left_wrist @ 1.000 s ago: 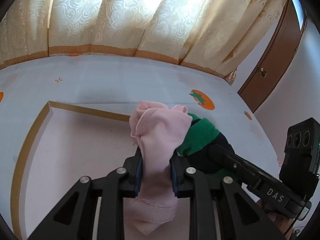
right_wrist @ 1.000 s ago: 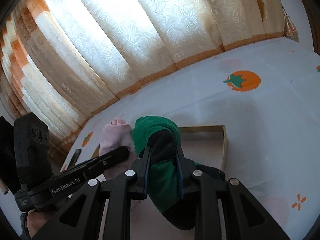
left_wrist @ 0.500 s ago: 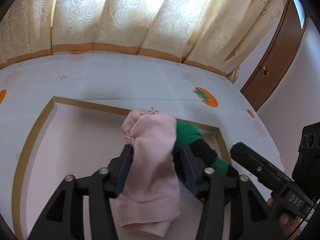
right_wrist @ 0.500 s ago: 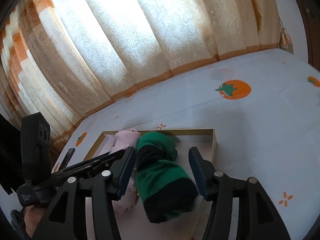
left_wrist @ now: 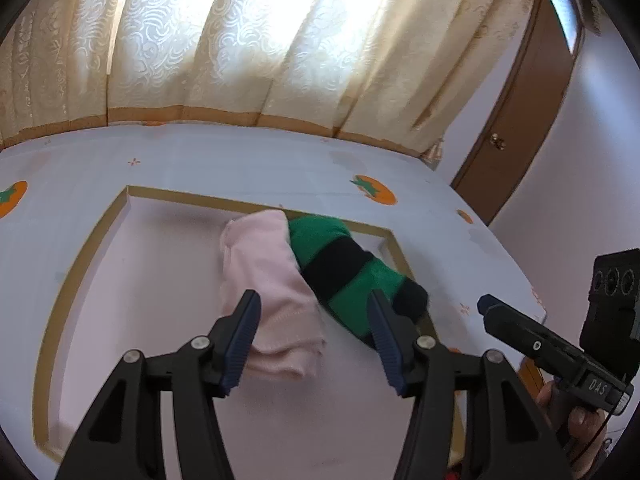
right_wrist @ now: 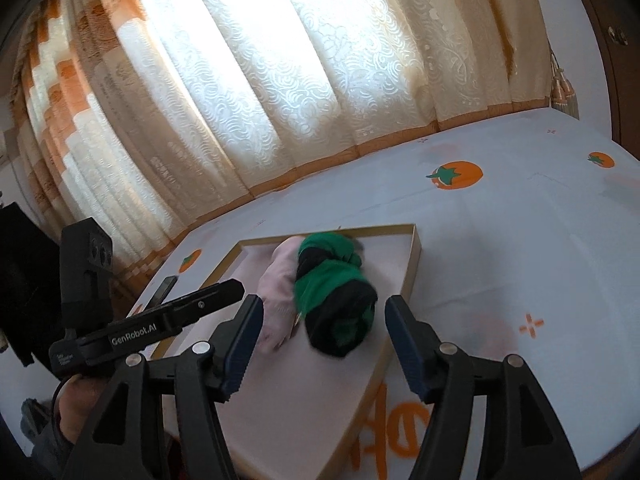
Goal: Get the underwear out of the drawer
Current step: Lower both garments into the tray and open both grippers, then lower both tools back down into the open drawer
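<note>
A rolled pink piece of underwear (left_wrist: 266, 288) lies in a shallow gold-rimmed tray (left_wrist: 100, 232) on the bed. A rolled green-and-black piece (left_wrist: 344, 276) lies against its right side. My left gripper (left_wrist: 316, 336) is open above the near ends of both rolls, holding nothing. In the right wrist view the green-and-black roll (right_wrist: 334, 300) and the pink roll (right_wrist: 278, 284) lie side by side in the tray (right_wrist: 412, 264). My right gripper (right_wrist: 322, 344) is open just behind them, empty.
The tray rests on a white bedsheet (right_wrist: 520, 240) printed with orange fruit. Cream curtains (left_wrist: 240, 40) hang behind the bed. A brown door (left_wrist: 520, 120) stands at the right. The other gripper's body (left_wrist: 560, 352) shows at the lower right of the left wrist view.
Both grippers were shut on their rolls, the left on pink and the right on green-and-black. Both have opened and pulled back. The rolls now lie in the tray.
</note>
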{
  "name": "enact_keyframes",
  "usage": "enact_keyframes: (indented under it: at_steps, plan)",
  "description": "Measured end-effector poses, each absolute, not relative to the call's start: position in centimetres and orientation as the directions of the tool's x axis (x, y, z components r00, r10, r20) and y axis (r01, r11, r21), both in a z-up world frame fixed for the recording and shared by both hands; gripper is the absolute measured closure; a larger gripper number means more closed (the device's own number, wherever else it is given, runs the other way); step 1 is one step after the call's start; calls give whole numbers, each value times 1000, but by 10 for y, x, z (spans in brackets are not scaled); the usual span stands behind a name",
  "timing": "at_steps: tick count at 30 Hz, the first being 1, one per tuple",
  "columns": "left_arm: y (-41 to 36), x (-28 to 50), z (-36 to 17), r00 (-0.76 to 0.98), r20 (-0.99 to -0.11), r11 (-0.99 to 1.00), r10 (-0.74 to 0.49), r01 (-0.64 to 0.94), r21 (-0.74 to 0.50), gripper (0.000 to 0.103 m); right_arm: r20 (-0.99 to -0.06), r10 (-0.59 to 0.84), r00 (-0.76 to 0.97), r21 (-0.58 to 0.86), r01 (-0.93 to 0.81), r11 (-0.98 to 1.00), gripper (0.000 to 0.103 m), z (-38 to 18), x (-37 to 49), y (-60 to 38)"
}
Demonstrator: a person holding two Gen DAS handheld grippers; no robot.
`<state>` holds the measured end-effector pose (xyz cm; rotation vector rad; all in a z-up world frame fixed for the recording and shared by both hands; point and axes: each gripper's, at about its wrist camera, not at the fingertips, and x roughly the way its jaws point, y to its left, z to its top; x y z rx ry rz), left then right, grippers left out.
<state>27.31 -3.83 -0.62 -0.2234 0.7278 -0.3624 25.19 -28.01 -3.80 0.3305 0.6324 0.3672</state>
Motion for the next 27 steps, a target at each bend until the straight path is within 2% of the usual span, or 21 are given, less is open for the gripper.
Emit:
enact_keyframes:
  at_steps: [4, 7, 17, 22, 27]
  plan:
    - [-37, 252, -2, 696, -587, 908, -413, 265, -325, 48, -503, 438, 745, 384, -261, 885, 37, -35, 228, -278]
    - [-36, 233, 1, 707, -569, 906, -420, 283, -316, 43, -499, 458, 736, 377, -291, 879, 37, -35, 210, -275]
    - [-37, 173, -1, 710, -551, 899, -438, 340, -276, 43, -494, 507, 706, 362, -363, 859, 36, -46, 162, -262]
    - [-22, 143, -9, 709, -562, 905, -425, 337, -260, 43, -501, 548, 669, 372, -406, 835, 35, -55, 139, -259]
    - [1, 114, -29, 714, -602, 934, -357, 286, -215, 43, -516, 558, 650, 362, -425, 830, 30, -63, 119, -261]
